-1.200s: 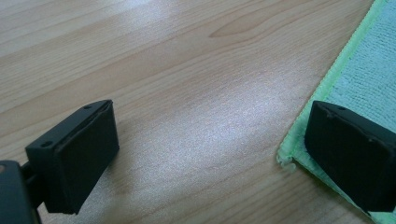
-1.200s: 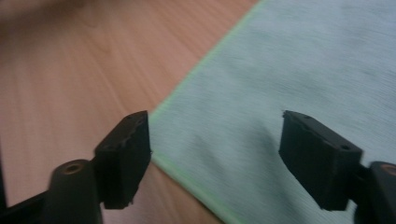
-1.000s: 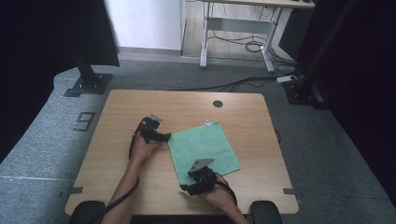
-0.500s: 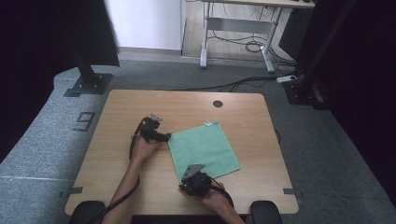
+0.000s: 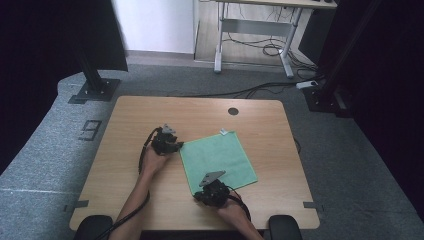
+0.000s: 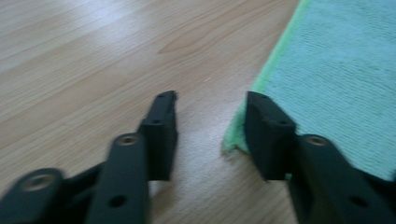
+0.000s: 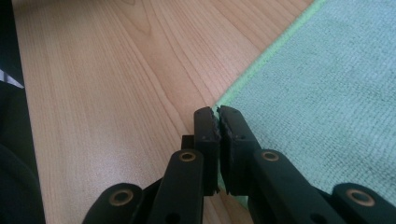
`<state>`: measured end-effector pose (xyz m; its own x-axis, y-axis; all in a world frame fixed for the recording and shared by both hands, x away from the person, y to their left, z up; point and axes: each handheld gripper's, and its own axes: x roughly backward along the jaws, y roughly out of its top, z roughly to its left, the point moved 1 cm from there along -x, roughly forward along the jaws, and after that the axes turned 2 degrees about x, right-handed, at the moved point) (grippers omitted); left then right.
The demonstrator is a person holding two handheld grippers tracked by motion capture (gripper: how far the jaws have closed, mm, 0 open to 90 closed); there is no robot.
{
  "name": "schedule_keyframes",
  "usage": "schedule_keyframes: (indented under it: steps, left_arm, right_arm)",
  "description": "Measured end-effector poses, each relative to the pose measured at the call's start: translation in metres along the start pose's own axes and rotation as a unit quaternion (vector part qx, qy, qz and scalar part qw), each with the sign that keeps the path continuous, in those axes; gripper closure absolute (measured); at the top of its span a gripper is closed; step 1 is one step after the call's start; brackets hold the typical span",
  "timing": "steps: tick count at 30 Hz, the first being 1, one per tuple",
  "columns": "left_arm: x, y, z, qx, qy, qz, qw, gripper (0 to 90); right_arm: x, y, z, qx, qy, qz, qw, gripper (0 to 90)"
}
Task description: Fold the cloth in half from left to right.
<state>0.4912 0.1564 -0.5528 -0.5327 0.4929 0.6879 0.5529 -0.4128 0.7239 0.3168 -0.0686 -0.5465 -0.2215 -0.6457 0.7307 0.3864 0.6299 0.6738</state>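
- The right gripper (image 7: 217, 114) sits nearest the person's edge of the table (image 5: 125, 195), its jaws pinched together on the near corner of the green cloth (image 7: 327, 93). The cloth's pale hem runs right into the seam between the two black pads, so the corner is clamped. These jaws have just been closing.
- From this gripper, the cloth spreads ahead and to the right, lying flat. Bare wood lies ahead and to the left.
- In the high view the right gripper (image 5: 214, 189) is at the cloth's (image 5: 217, 157) near-left corner, with the person's hand behind it.
- The left gripper (image 6: 210, 105) is farther up the table, at the cloth's (image 6: 336, 70) left corner. Its jaws stand at a narrow gap with bare wood between them, and they have just been closing.
- The cloth's corner lies just inside its right-hand jaw, which rests over the hem. The left-hand jaw stands on wood, apart from the fabric. The pads do not pinch the cloth.
- In the high view the left gripper (image 5: 167, 142) points at the cloth's far-left corner from the left, its cable looping back along the forearm.
- Beyond both grippers the cloth reaches toward the table's middle, and a small white tag (image 5: 223, 132) shows at its far corner.
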Motion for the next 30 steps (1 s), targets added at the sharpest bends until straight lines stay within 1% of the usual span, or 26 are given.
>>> schedule_keyframes:
  steps: [2,3,4,6,11,15,19,24,26,27,28,30]
  left_arm:
    - [0.0,0.0,-0.002,0.0,-0.011,0.0,0.9999,72.1]
    - [0.0,0.0,-0.002,0.003,-0.022,0.0,0.9998,78.3]
    - [0.0,0.0,-0.003,0.006,-0.024,0.0,0.9997,83.1]
    - [0.0,0.0,-0.003,0.013,-0.027,0.001,0.9996,86.5]
    - [0.0,-0.001,-0.003,0.031,-0.029,0.0,0.9991,88.0]
    - [0.001,-0.001,-0.003,0.033,-0.024,0.001,0.9992,88.2]
    - [0.004,-0.002,-0.003,0.033,-0.016,0.007,0.9993,88.1]
    - [0.016,-0.008,0.002,0.029,-0.001,0.023,0.9993,88.0]
    - [0.023,-0.013,0.005,0.032,0.002,0.027,0.9991,88.0]
    - [0.023,-0.013,0.005,0.032,0.002,0.027,0.9991,88.0]
    - [0.03,-0.018,0.009,0.035,0.007,0.03,0.9989,88.1]
    - [0.037,-0.021,0.012,0.036,0.013,0.034,0.9987,88.1]
  right_arm:
    - [0.0,0.0,-0.001,-0.003,0.002,0.0,1.0,85.0]
    - [0.0,0.0,-0.001,-0.004,0.003,0.0,1.0,85.0]
    - [0.0,0.0,-0.001,-0.004,0.003,0.0,1.0,85.0]
    - [0.0,0.0,-0.001,-0.005,0.003,0.001,1.0,85.0]
    - [0.0,0.001,0.0,-0.006,0.002,0.003,1.0,85.0]
    - [-0.001,0.001,0.0,-0.008,0.002,0.002,1.0,85.1]
    - [-0.004,0.004,0.004,-0.001,0.004,0.003,1.0,85.1]
    - [-0.012,0.012,0.013,0.005,0.021,0.002,0.9998,85.1]
    - [-0.017,0.017,0.018,0.009,0.03,0.002,0.9995,85.1]
    - [-0.019,0.019,0.02,0.011,0.035,0.001,0.9993,85.1]
    - [-0.021,0.022,0.023,0.013,0.039,0.0,0.9991,85.1]
    - [-0.024,0.027,0.028,0.021,0.045,-0.001,0.9988,85.1]
